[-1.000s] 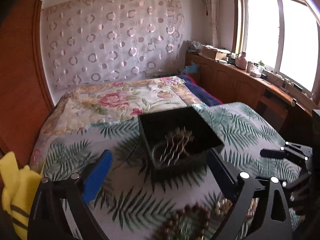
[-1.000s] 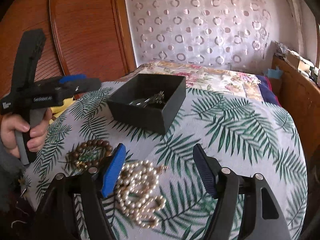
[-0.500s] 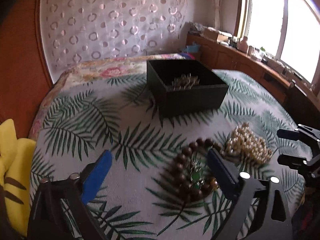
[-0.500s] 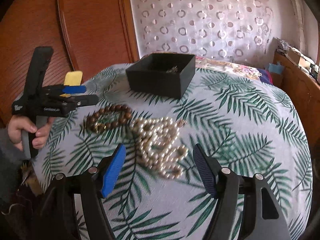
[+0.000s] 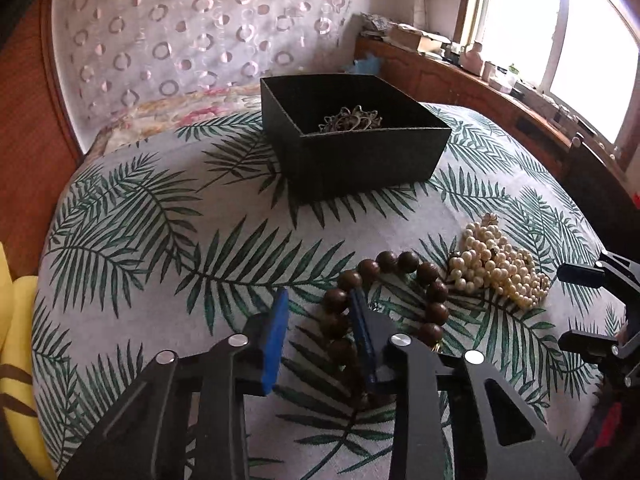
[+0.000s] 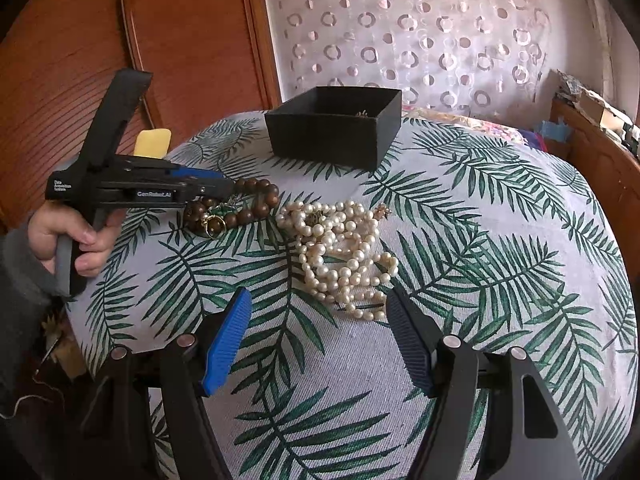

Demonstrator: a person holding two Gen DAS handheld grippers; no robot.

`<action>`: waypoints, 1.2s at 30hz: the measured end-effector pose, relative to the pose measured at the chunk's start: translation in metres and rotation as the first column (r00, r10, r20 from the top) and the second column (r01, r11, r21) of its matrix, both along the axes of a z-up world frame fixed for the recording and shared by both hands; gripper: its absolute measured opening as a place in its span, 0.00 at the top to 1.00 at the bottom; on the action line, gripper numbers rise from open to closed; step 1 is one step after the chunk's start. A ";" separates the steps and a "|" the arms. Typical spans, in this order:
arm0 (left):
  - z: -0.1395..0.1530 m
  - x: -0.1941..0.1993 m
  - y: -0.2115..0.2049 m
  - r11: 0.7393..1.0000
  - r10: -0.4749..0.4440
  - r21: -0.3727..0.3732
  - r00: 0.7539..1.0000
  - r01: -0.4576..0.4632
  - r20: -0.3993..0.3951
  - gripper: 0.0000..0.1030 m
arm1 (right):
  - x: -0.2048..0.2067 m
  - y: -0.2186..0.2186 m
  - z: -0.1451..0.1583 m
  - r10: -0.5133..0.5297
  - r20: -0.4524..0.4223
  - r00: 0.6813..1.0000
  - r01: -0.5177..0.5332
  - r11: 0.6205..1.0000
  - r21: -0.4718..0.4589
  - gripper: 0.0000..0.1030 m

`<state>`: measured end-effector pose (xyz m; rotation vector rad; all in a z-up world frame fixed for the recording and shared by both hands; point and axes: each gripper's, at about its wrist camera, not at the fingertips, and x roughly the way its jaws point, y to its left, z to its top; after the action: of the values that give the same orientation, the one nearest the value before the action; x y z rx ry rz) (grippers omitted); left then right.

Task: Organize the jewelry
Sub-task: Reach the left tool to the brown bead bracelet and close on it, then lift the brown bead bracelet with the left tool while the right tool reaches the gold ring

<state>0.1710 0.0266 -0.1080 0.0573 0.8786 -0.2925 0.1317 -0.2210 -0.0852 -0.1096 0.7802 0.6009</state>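
Palm-leaf patterned cloth (image 5: 168, 240) covers a rounded table in a bedroom with a circle-print curtain behind. Compared with a second ago, the left gripper (image 5: 318, 312) has dropped low over the cloth and its blue-padded jaws, then spread wide, are now closing; the black box (image 5: 352, 148), which then sat between its fingers, now lies farther off at twelve o'clock.

Counted: one black open box holding one tangle of metal jewelry (image 5: 350, 119); one brown wooden bead bracelet (image 5: 394, 300); one heap of cream pearl strands (image 6: 340, 248); two grippers.

From the left wrist view, the bracelet's near-left beads lie between the closing jaws, against the right-hand pad, while the left-hand pad stands clear of them; most of the loop extends toward two o'clock. The pearls lie beyond, at two o'clock, just beside the bracelet.

From the right wrist view, the right gripper (image 6: 320, 320) has its jaws spread wide with nothing between them; the pearls lie at twelve o'clock, just ahead of its fingertips. A person's hand (image 6: 68, 236) at nine o'clock holds the left gripper over the bracelet.
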 end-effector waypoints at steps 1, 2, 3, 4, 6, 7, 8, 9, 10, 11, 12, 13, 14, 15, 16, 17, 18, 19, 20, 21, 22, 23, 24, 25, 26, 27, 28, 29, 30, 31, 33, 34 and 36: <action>0.000 0.001 -0.001 1.000 -0.004 0.001 1.000 0.004 0.000 0.78 | 0.000 0.000 0.000 -0.001 -0.002 1.000 0.001 1.000 0.003 0.30; 0.000 0.002 -0.003 1.000 -0.009 0.006 1.000 0.009 -0.001 0.79 | 0.001 -0.001 0.000 -0.001 -0.004 1.000 0.001 1.000 0.007 0.30; 0.000 0.003 -0.005 1.000 -0.010 0.011 1.000 0.010 0.000 0.79 | 0.001 0.000 0.000 -0.001 -0.003 1.000 0.001 1.000 0.007 0.30; 0.000 0.005 -0.006 1.000 -0.011 0.019 1.000 0.011 0.000 0.79 | 0.000 -0.001 0.000 -0.003 -0.003 1.000 0.003 1.000 0.009 0.30; 0.000 0.006 -0.010 0.999 -0.018 0.036 1.000 0.018 0.001 0.79 | 0.000 -0.001 0.000 -0.003 -0.004 1.000 0.003 1.000 0.013 0.30; 0.000 0.007 -0.011 0.999 -0.020 0.041 1.000 0.020 0.001 0.79 | 0.000 -0.001 0.000 -0.003 -0.003 1.000 0.003 1.000 0.011 0.30; 0.000 0.008 -0.012 0.999 -0.021 0.050 1.000 0.021 0.002 0.79 | 0.000 -0.001 0.000 -0.002 -0.002 1.000 0.002 1.000 0.010 0.30; 0.000 0.008 -0.013 0.998 -0.023 0.055 1.000 0.023 0.002 0.79 | 0.000 -0.001 0.000 -0.001 -0.003 1.000 0.001 1.000 0.010 0.30; 0.000 0.008 -0.014 0.998 -0.026 0.062 1.000 0.026 0.004 0.80 | 0.000 -0.001 0.000 -0.001 -0.003 1.000 0.001 1.000 0.010 0.30; 0.000 0.008 -0.016 0.997 -0.032 0.064 0.999 0.032 0.006 0.88 | 0.000 -0.001 0.000 -0.001 -0.003 1.000 0.001 1.000 0.010 0.30; 0.000 0.007 -0.017 0.997 -0.036 0.064 0.999 0.035 0.007 0.88 | 0.000 -0.001 0.001 0.000 -0.003 1.000 0.000 1.000 0.012 0.30; 0.000 0.006 -0.018 0.997 -0.043 0.062 0.999 0.042 0.008 0.88 | 0.000 -0.001 0.001 0.000 -0.004 1.000 0.000 1.000 0.013 0.30; 0.001 0.005 -0.019 0.997 -0.045 0.060 0.999 0.044 0.013 0.88 | 0.000 -0.001 0.001 0.001 -0.004 1.000 -0.001 1.000 0.015 0.30; 0.003 0.002 -0.019 0.998 -0.040 0.053 0.999 0.039 0.023 0.88 | 0.000 -0.001 0.001 0.001 -0.005 1.000 -0.001 1.000 0.017 0.30; 0.006 0.000 -0.018 0.998 -0.037 0.043 0.999 0.036 0.029 0.88 | 0.000 -0.001 0.000 0.001 -0.006 1.000 -0.001 1.000 0.018 0.30; 0.011 -0.004 -0.018 0.999 -0.034 0.024 0.999 0.033 0.043 0.88 | 0.001 -0.001 0.000 0.001 -0.007 1.000 -0.001 1.000 0.019 0.30; 0.016 -0.008 -0.017 1.000 -0.031 0.007 0.998 0.030 0.057 0.88 | 0.001 -0.001 0.000 0.002 -0.007 1.000 -0.001 1.000 0.019 0.30; 0.022 -0.011 -0.016 1.000 -0.029 -0.007 0.997 0.029 0.070 0.88 | 0.000 0.000 0.001 0.002 -0.007 1.000 -0.002 1.000 0.019 0.30; 0.026 -0.013 -0.016 0.999 -0.027 -0.019 0.996 0.029 0.080 0.88 | 0.000 0.000 0.001 0.002 -0.007 1.000 -0.002 1.000 0.018 0.30; 0.032 -0.016 -0.016 0.999 -0.025 -0.037 0.995 0.028 0.094 0.88 | 0.000 0.000 0.001 0.001 -0.006 1.000 -0.001 1.000 0.017 0.30; 0.037 -0.019 -0.016 0.998 -0.023 -0.051 0.994 0.028 0.105 0.88 | 0.000 0.000 0.001 0.002 -0.006 1.000 -0.002 1.000 0.016 0.30; 0.041 -0.021 -0.016 0.998 -0.022 -0.061 0.993 0.029 0.114 0.88 | 0.000 0.001 0.001 0.002 -0.005 1.000 -0.002 1.000 0.015 0.30; 0.047 -0.024 -0.017 0.997 -0.022 -0.070 0.992 0.031 0.126 0.88 | 0.000 0.001 0.000 0.002 -0.005 1.000 -0.002 1.000 0.015 0.30; 0.051 -0.026 -0.018 0.996 -0.022 -0.079 0.991 0.033 0.135 0.88 | 0.000 0.000 0.000 0.002 -0.006 1.000 -0.002 1.000 0.016 0.30; 0.055 -0.026 -0.019 0.996 -0.024 -0.087 0.990 0.036 0.140 0.88 | 0.000 0.001 0.000 0.002 -0.006 1.000 -0.002 1.000 0.017 0.30; 0.059 -0.029 -0.020 0.995 -0.026 -0.095 0.989 0.040 0.149 0.88 | 0.000 0.000 0.000 0.002 -0.006 1.000 -0.002 1.000 0.017 0.30; 0.063 -0.031 -0.021 0.994 -0.027 -0.099 0.987 0.043 0.160 0.88 | 0.000 0.000 0.000 0.002 -0.006 1.000 -0.002 1.000 0.017 0.30; 0.066 -0.033 -0.022 0.994 -0.028 -0.101 0.986 0.045 0.167 0.88 | 0.000 0.001 0.000 0.002 -0.006 1.000 -0.001 1.000 0.017 0.30; 0.071 -0.036 -0.024 0.993 -0.029 -0.107 0.983 0.048 0.179 0.88 | 0.000 0.000 0.000 0.002 -0.005 1.000 -0.002 1.000 0.016 0.30; 0.075 -0.037 -0.024 0.993 -0.029 -0.110 0.982 0.050 0.187 0.88 | 0.000 0.001 0.000 0.002 -0.005 1.000 -0.002 1.000 0.015 0.30; 0.082 -0.042 -0.025 0.992 -0.030 -0.113 0.978 0.055 0.207 0.88 | 0.000 0.000 0.001 0.003 -0.005 1.000 -0.003 1.000 0.014 0.30; 0.085 -0.044 -0.025 0.992 -0.028 -0.112 0.976 0.053 0.217 0.88 | 0.000 0.000 0.001 0.002 -0.004 1.000 -0.002 1.000 0.014 0.30; 0.091 -0.048 -0.024 0.993 -0.018 -0.108 0.972 0.044 0.236 0.88 | 0.000 0.001 0.001 0.001 0.000 1.000 -0.001 1.000 0.006 0.30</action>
<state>0.1226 0.0030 -0.0174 0.0007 0.6250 -0.3564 0.1320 -0.2202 -0.0845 -0.1050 0.7780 0.6043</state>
